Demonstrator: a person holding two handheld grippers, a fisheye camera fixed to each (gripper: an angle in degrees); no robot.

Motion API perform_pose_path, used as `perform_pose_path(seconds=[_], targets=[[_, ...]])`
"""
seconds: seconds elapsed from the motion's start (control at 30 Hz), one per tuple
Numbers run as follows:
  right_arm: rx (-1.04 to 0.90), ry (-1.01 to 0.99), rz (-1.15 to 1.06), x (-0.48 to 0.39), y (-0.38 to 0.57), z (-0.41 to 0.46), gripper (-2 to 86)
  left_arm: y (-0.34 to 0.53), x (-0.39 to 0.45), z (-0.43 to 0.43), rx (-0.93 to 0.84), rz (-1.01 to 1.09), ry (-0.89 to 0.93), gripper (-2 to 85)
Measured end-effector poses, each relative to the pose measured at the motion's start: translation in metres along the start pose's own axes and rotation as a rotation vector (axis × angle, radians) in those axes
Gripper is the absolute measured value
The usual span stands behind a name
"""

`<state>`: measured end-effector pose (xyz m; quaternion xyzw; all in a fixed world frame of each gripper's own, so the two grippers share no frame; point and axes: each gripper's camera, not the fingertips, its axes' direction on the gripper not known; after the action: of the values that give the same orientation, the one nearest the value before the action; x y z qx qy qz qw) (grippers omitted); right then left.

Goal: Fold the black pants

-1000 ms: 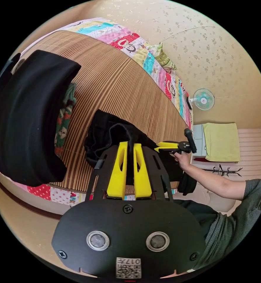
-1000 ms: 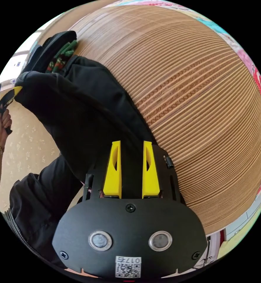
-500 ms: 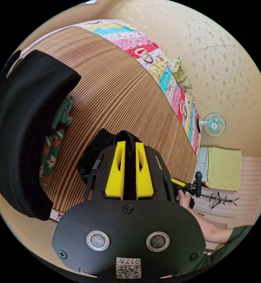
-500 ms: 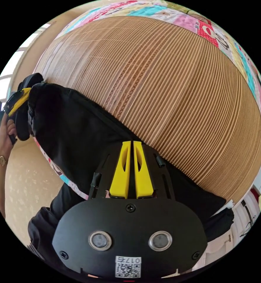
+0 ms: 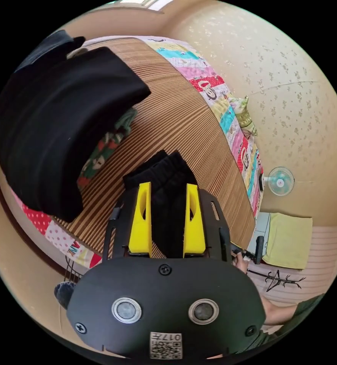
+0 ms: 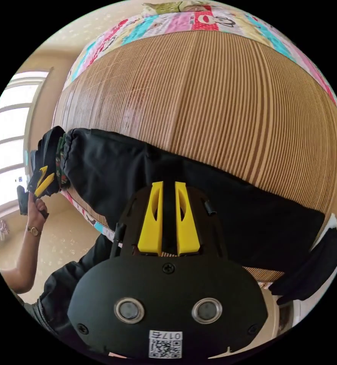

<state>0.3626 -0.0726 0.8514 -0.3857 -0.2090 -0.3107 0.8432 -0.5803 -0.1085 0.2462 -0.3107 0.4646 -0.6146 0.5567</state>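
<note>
Spread flat now across the bamboo mat [image 6: 229,99], the black pants [image 6: 199,194] leave the left gripper [image 5: 167,190] parted, while the right gripper [image 6: 168,188] pinches their near edge, ready for folding.

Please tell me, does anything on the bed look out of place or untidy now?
One thing: the far end of the black pants hangs off the edge of the bamboo mat instead of lying flat. Under a folded black garment, a green and red knit piece sticks out.
</note>
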Motion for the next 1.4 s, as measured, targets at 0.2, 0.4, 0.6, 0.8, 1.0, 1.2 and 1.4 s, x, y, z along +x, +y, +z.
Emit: perform_pose_path(seconds=[0.2, 0.4, 0.6, 0.8, 1.0, 1.2, 1.4], targets=[[0.112, -0.204, 0.707, 0.181, 0.172, -0.056, 8.5, -0.002, -0.044, 0.040, -0.165, -0.190, 0.030, 16.8], [0.307, -0.437, 1.197, 0.283, 0.304, -0.079, 9.8, -0.048, -0.033, 0.085, -0.321, -0.267, 0.079, 8.9], [0.488, -0.589, 1.265, 0.290, 0.325, -0.100, 10.8, -0.089, -0.037, 0.093, -0.397, -0.339, 0.042, 7.6], [0.397, -0.500, 1.252, 0.275, 0.307, -0.114, 9.3, -0.112, -0.033, 0.076, -0.415, -0.284, -0.003, 7.4], [0.398, -0.377, 1.064, 0.243, 0.320, -0.154, 2.6, -0.126, -0.043, 0.067, -0.419, -0.256, -0.002, 7.0], [0.525, -0.395, 1.130, 0.211, 0.368, -0.186, 1.2, -0.132, -0.056, 0.058, -0.367, -0.169, 0.030, 7.9], [0.423, -0.211, 1.177, 0.214, 0.381, -0.190, 1.2, -0.119, -0.099, 0.048, -0.285, -0.249, 0.152, 11.6]])
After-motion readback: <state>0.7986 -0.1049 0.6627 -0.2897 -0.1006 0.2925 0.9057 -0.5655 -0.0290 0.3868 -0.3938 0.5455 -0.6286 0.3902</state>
